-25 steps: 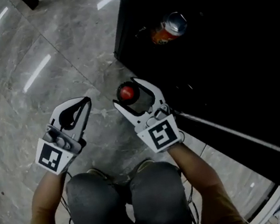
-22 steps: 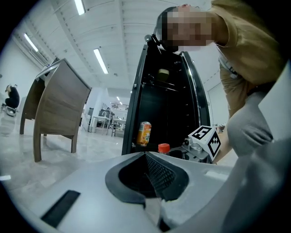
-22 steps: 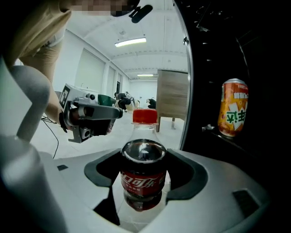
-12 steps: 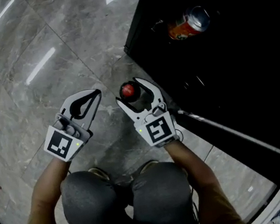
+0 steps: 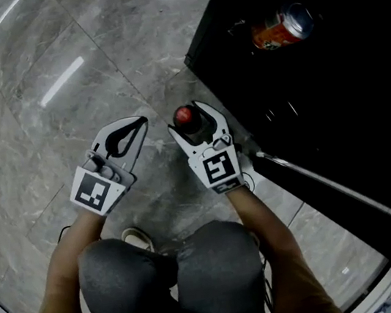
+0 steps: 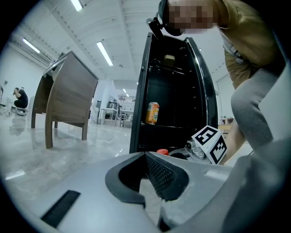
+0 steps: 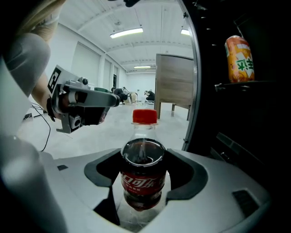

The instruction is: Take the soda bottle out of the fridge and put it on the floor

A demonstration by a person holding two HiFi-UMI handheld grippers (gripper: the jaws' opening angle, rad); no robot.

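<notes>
Head view: the white right gripper (image 5: 191, 118) clasps a clear plastic soda bottle with a red cap (image 5: 183, 114) over the grey marble floor (image 5: 35, 82), just outside the black fridge (image 5: 337, 113). The white left gripper (image 5: 138, 123) hangs beside it.

Left gripper view: its jaws are pressed together, empty.

Right gripper view: both jaws squeeze the upright bottle's red-labelled body. An orange can (image 7: 239, 59) stands on a fridge shelf.

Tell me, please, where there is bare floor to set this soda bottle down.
The grey floor ahead and left of the left gripper is bare, right up to the fridge corner. It is tighter around the right gripper, which holds the soda bottle beside the fridge's lower edge, and nearer the person's knees.
</notes>
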